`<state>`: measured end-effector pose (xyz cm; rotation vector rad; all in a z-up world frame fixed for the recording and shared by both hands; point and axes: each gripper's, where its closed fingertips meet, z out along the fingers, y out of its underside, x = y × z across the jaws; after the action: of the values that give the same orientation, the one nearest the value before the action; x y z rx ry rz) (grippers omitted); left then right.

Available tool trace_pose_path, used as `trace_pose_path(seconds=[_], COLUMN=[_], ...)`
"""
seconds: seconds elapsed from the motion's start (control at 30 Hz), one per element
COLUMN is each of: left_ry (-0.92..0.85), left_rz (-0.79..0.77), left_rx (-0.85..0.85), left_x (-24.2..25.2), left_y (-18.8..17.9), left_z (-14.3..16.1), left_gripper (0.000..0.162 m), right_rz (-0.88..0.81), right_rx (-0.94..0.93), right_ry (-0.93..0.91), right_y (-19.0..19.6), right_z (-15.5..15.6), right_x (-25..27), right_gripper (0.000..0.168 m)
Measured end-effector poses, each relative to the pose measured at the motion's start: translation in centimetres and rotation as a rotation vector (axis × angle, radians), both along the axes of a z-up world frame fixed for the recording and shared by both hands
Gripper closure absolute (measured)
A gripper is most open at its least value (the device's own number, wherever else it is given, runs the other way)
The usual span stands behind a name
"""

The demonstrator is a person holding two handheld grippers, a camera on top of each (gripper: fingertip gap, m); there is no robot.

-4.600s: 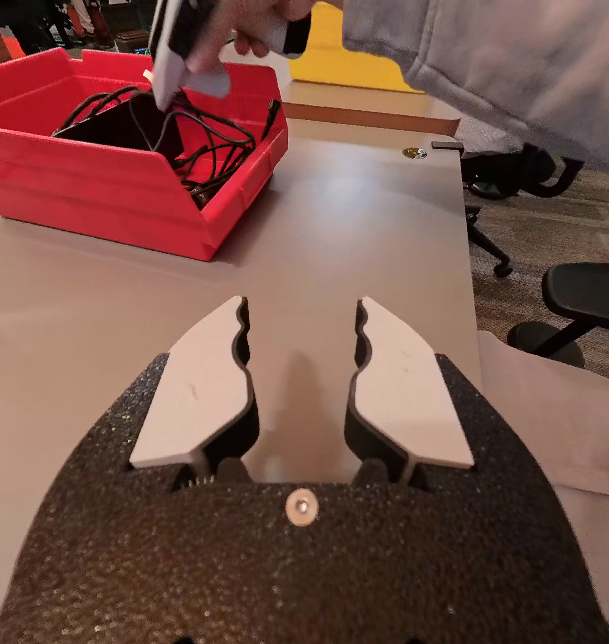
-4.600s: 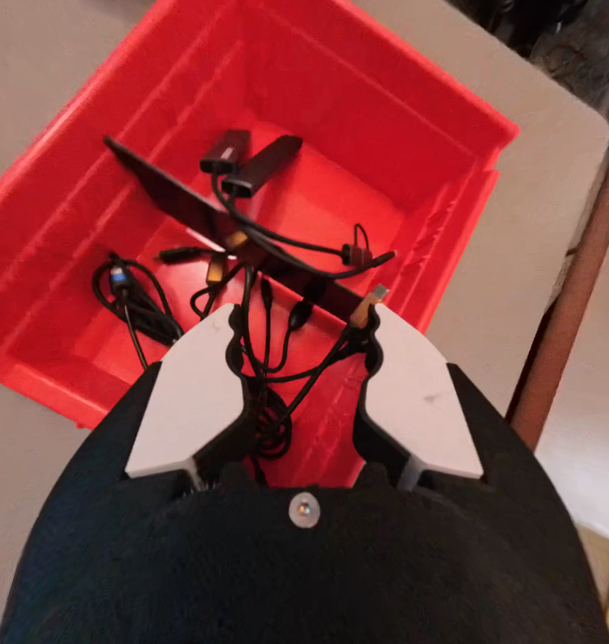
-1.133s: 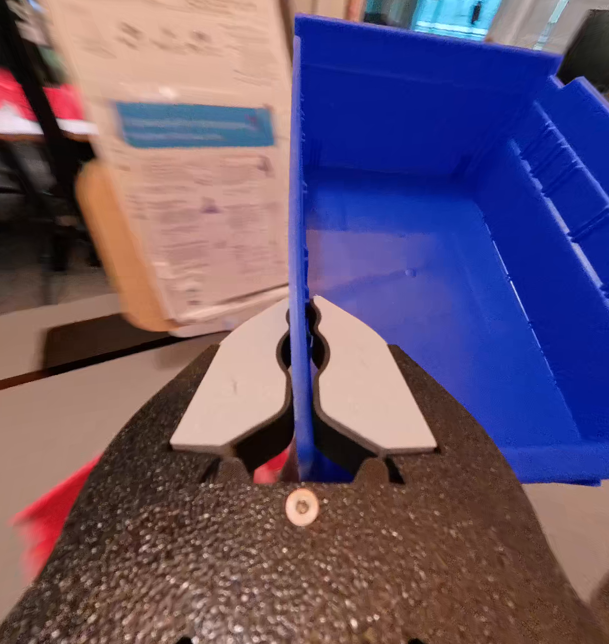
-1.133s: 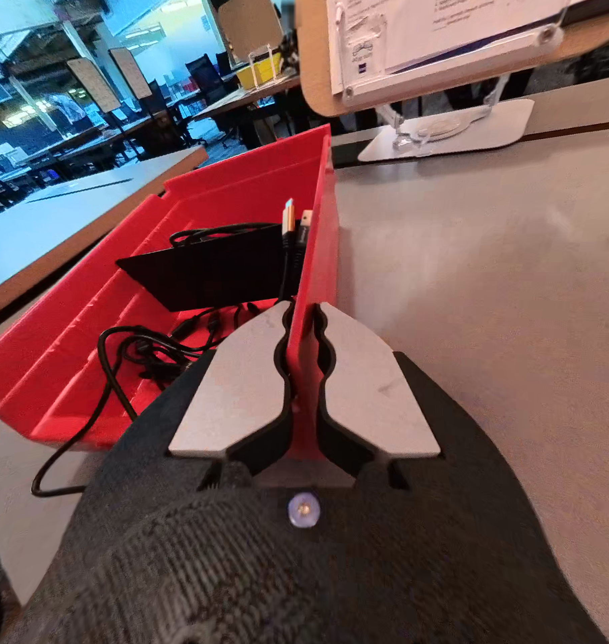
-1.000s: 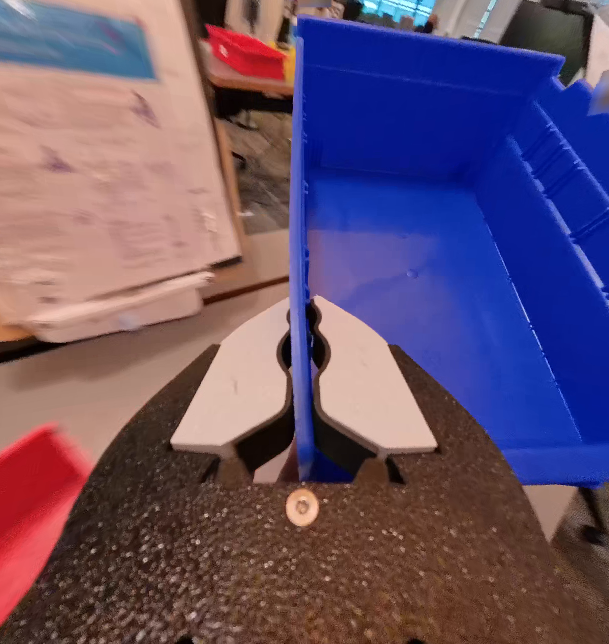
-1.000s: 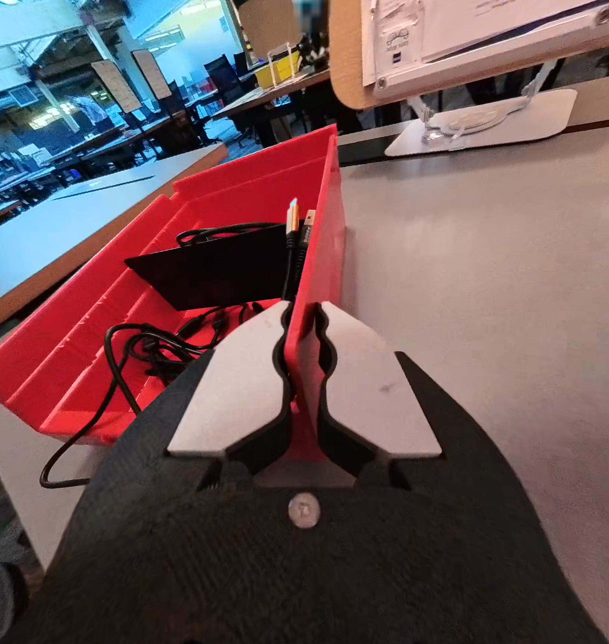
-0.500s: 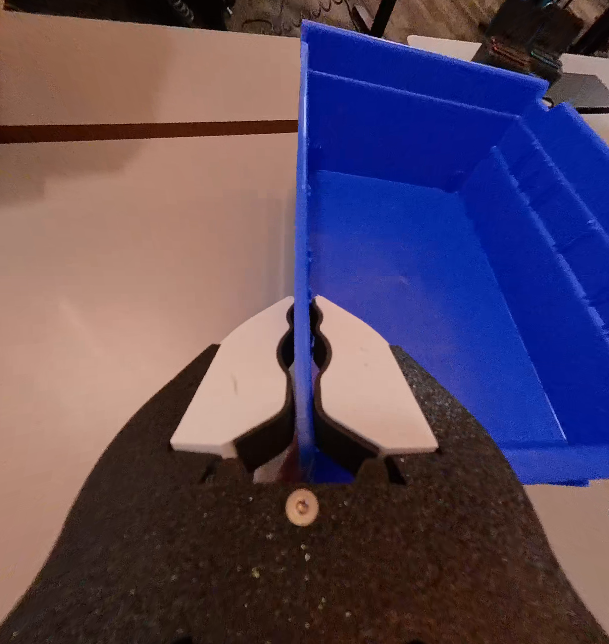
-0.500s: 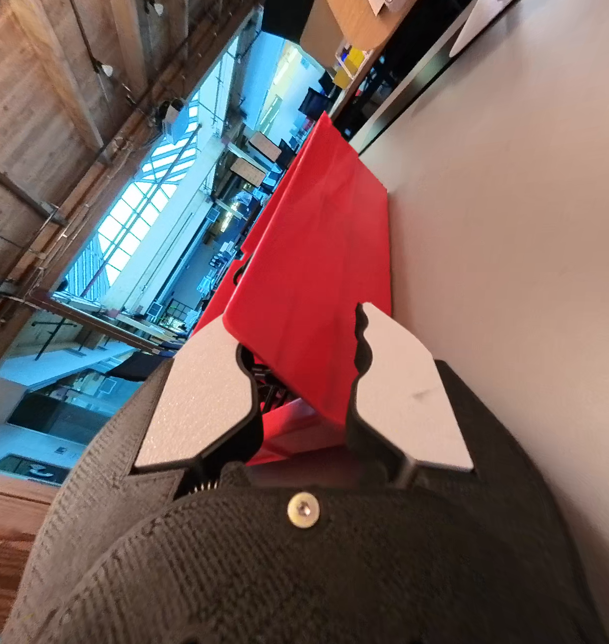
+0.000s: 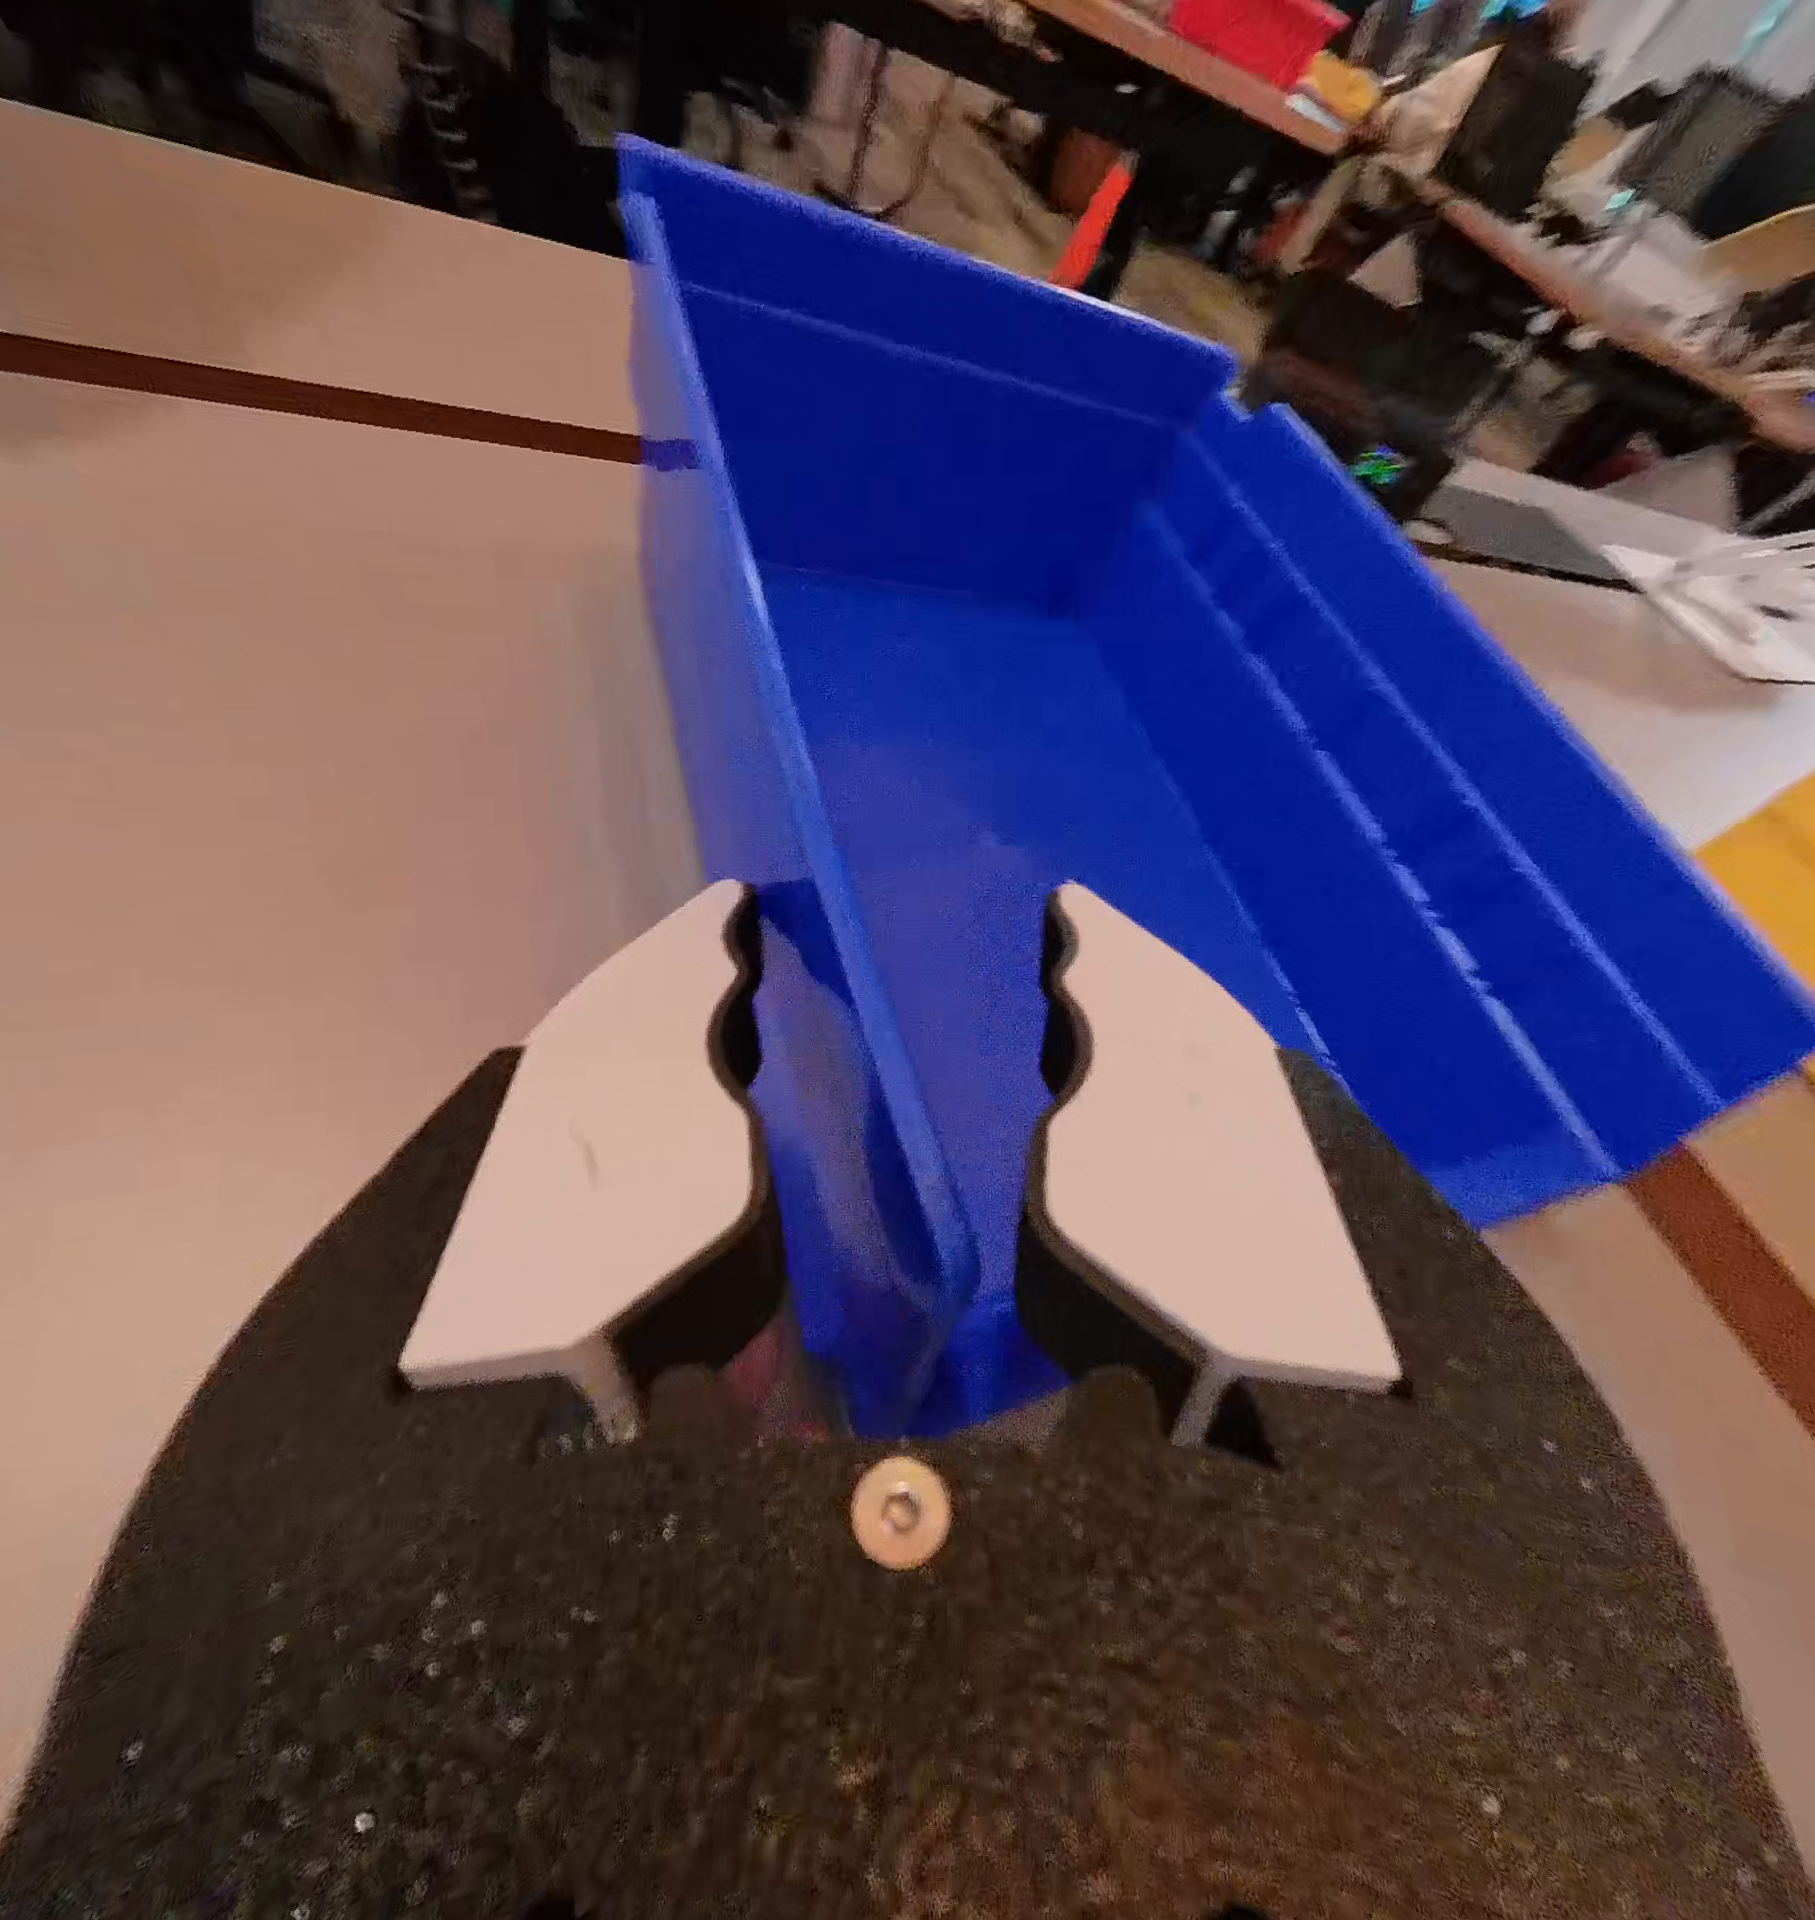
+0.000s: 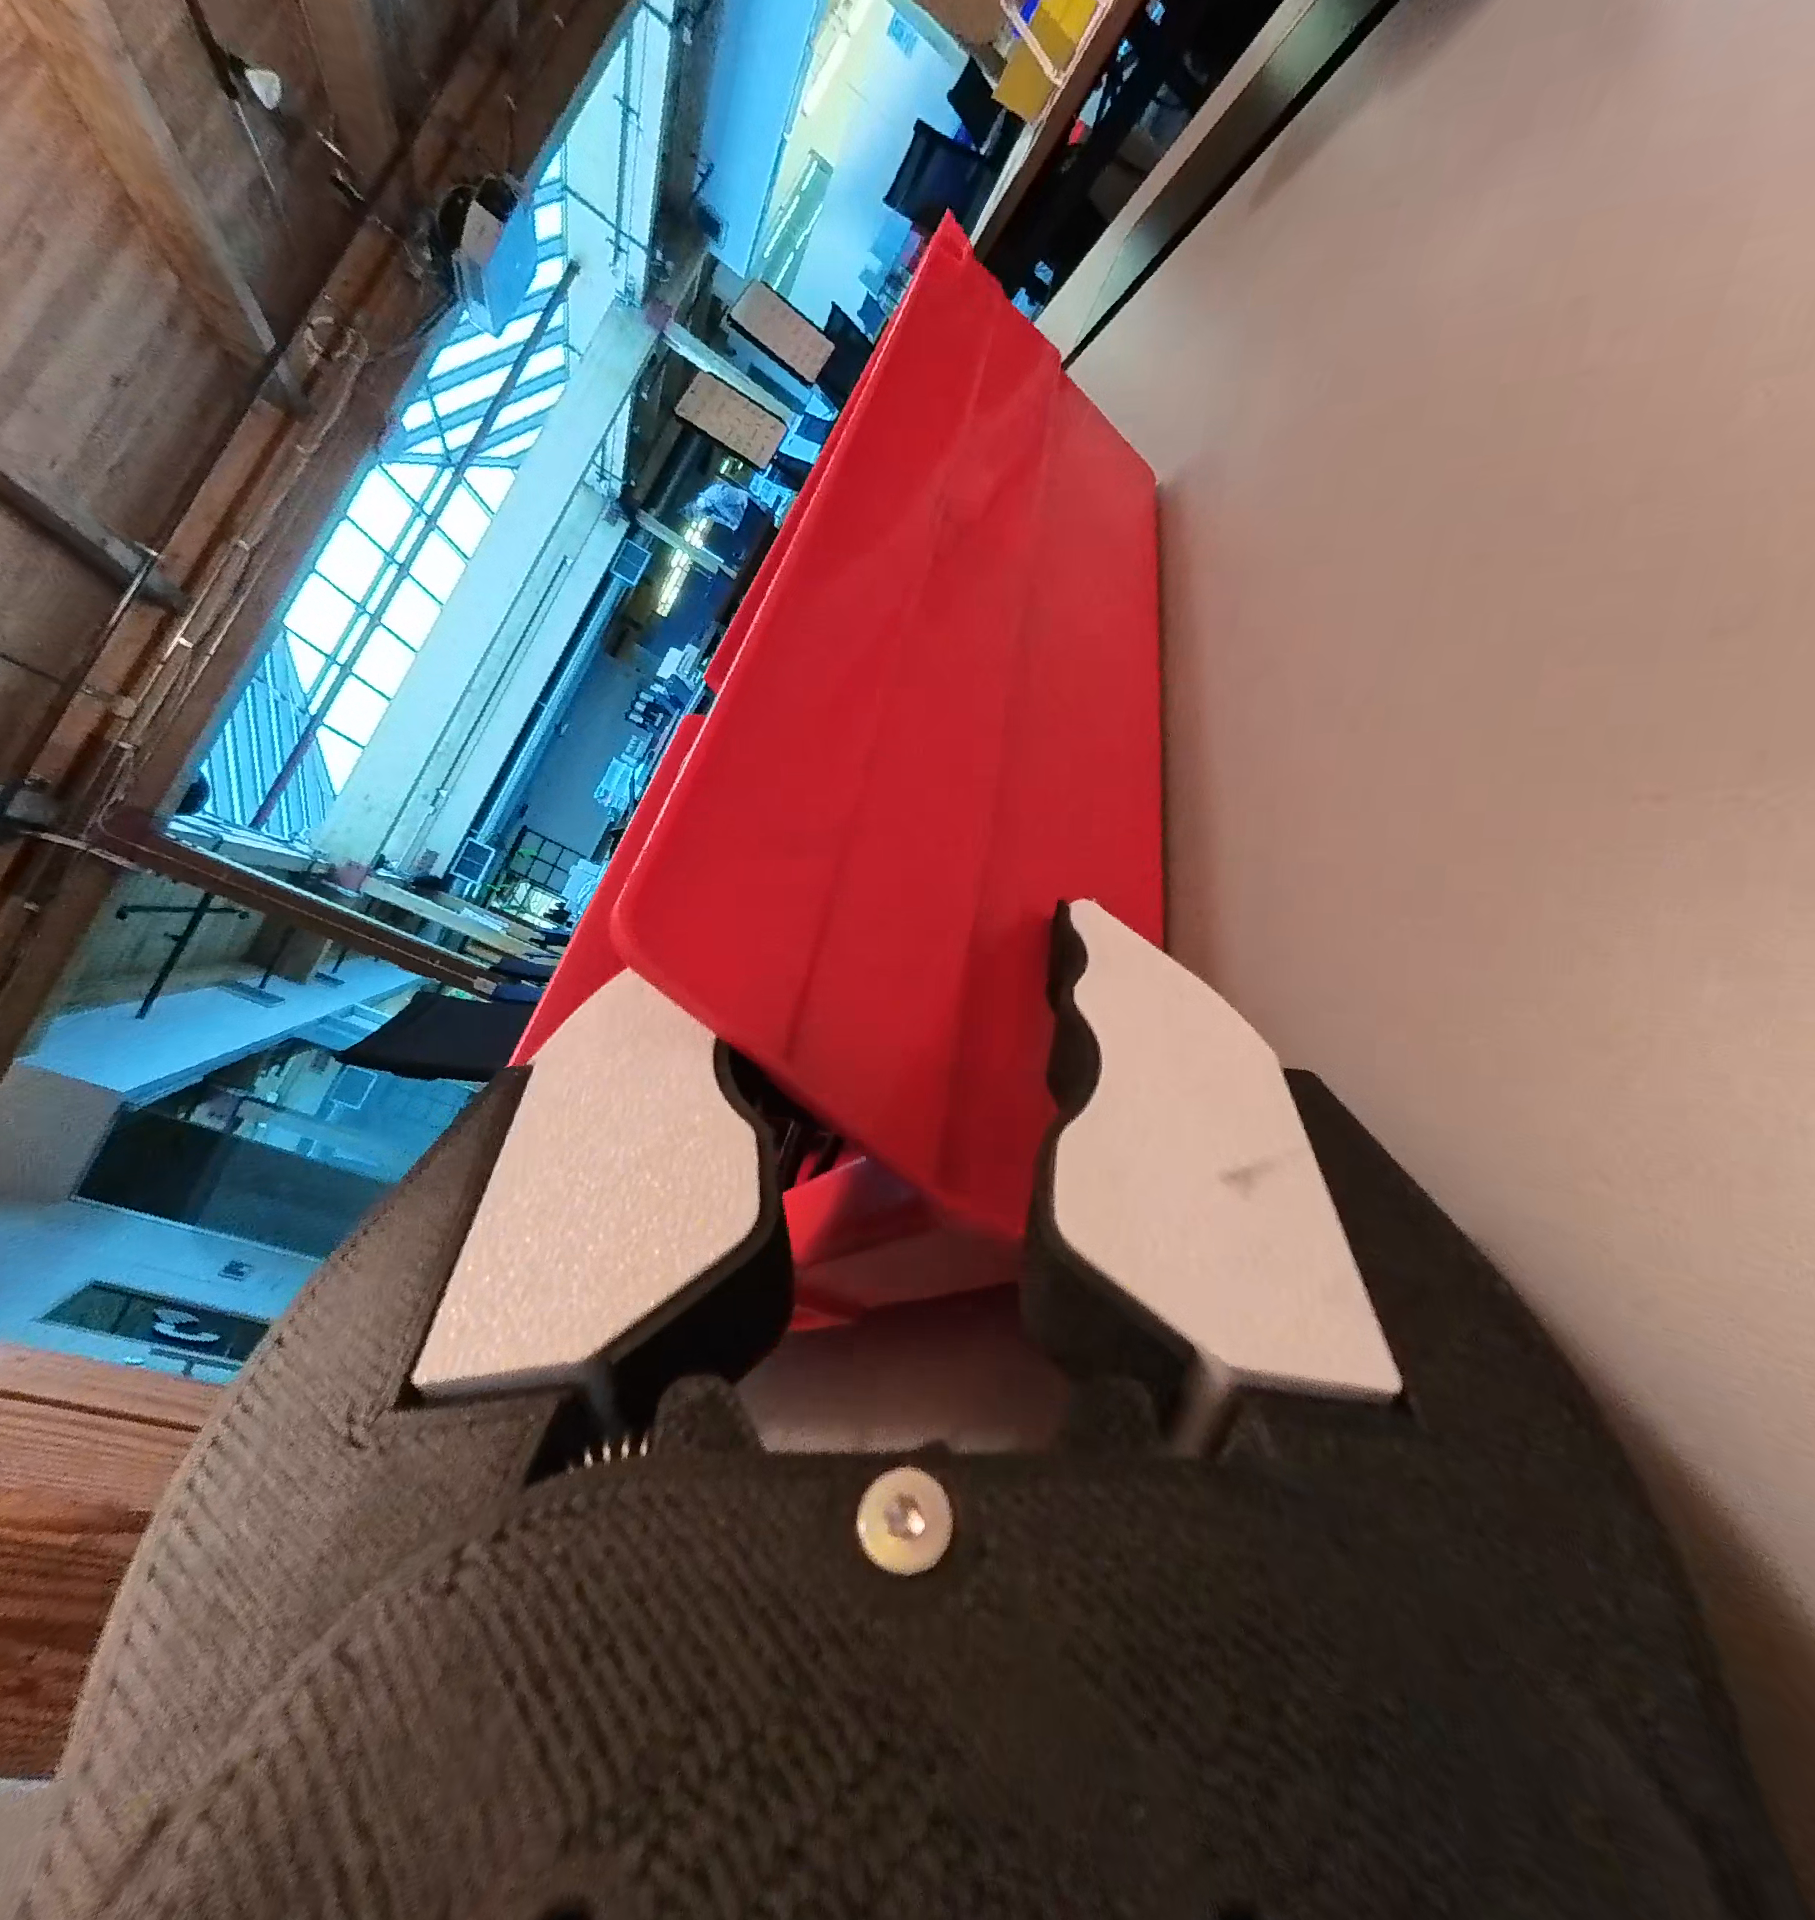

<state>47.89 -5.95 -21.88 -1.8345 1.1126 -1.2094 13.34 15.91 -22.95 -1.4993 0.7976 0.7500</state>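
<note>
An empty blue plastic bin (image 9: 986,582) rests on the pale table (image 9: 259,727). My left gripper (image 9: 898,914) is open, its jaws standing apart on either side of the bin's left side wall without pinching it. A red plastic bin (image 10: 934,727) lies on the table (image 10: 1505,727) in the right wrist view, which is rolled far over. My right gripper (image 10: 882,997) is open, its jaws standing wide on either side of the red bin's side wall. A bit of black cable (image 10: 799,1132) shows inside the red bin by the left fingertip.
A dark seam (image 9: 259,390) crosses the table left of the blue bin. A yellow bin's corner (image 9: 1807,862) lies at the right edge. Other tables and dark chairs stand behind (image 9: 1402,208). Windows and wooden beams (image 10: 155,364) fill the right view's left side. Left tips to right tips: about 40 centimetres.
My left gripper has opened off the blue bin's wall and the view has swung right. My right gripper let go of the red bin's wall about half a second ago and stays open.
</note>
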Motion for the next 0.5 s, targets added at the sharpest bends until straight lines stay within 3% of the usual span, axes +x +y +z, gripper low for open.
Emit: trace_pose_path(seconds=[0.07,0.1,0.17,0.23,0.3,0.37,0.5], left_ry=[-0.031,-0.011,0.016,-0.094,-0.256,-0.374,-0.426], left_rz=[-0.080,-0.084,-0.052,0.013,-0.084,-0.228,-0.403], left_rx=[-0.081,-0.086,0.059,0.255,0.362,0.357,0.350], left_x=[0.2,0.0,-0.9,-1.8,-3.7,-7.3,-16.8], left_y=[-1.6,-1.7,-0.5,0.7,-0.6,-2.0,-0.2], left_z=[0.6,0.7,2.3,7.3,13.5,18.9,24.9], left_gripper=[0.063,0.062,0.075,0.096,0.080,0.080,0.080], right_rz=[0.001,0.002,0.003,0.003,-0.002,-0.004,0.125], right_rx=[0.003,0.005,0.008,0.013,0.023,0.061,0.061], right_ry=[-0.001,-0.001,-0.005,-0.021,-0.049,-0.102,-0.145], right_y=[0.0,0.0,-0.1,-0.1,-0.2,-0.5,-1.2], right_z=[0.0,0.0,0.1,0.2,0.5,1.4,1.6], right_x=[0.0,0.0,-0.1,-0.2,-0.4,-0.6,-1.8], right_gripper=[0.116,0.116,0.116,0.117,0.119,0.120,0.115])
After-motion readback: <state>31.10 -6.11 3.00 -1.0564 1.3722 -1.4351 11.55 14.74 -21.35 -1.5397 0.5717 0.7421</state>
